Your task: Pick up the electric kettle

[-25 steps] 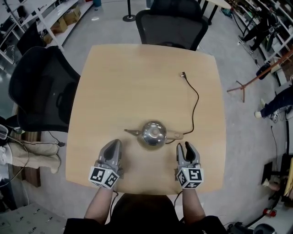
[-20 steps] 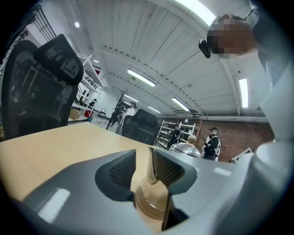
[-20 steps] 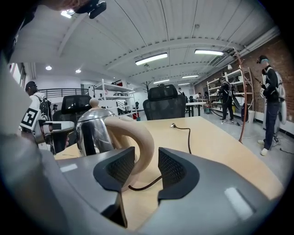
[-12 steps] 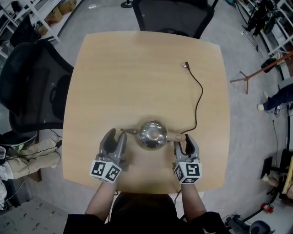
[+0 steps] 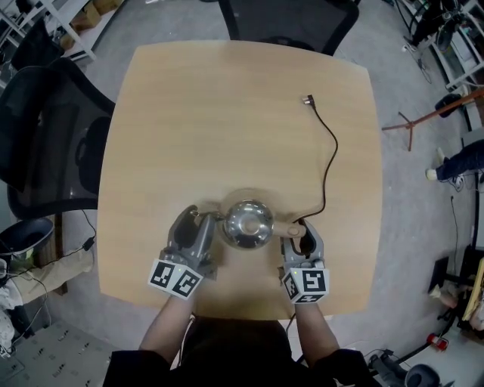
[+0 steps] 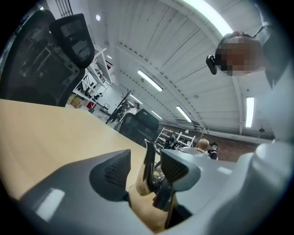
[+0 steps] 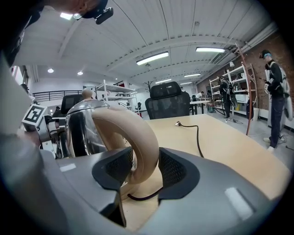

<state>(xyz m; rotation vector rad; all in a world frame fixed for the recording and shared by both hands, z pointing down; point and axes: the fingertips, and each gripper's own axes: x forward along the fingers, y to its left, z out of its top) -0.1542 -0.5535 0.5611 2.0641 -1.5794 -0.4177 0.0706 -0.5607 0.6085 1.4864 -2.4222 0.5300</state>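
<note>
The silver electric kettle stands near the front of the wooden table, with its thin spout to the left and its beige loop handle to the right. My left gripper lies level at the kettle's left, open, with the spout between its pads. I see no pad pressing on the spout. My right gripper tilts down at the kettle's right. Its jaws are opening, with the handle between them. The kettle's shiny body stands just beyond.
A dark power cord runs from the kettle's base up the table's right side to a loose plug. Black office chairs stand at the left and at the far edge. A person's legs show at the far right.
Both grippers have moved forward to the kettle. The left jaws went from shut to open and now straddle the spout. The right jaws have come around the handle.
</note>
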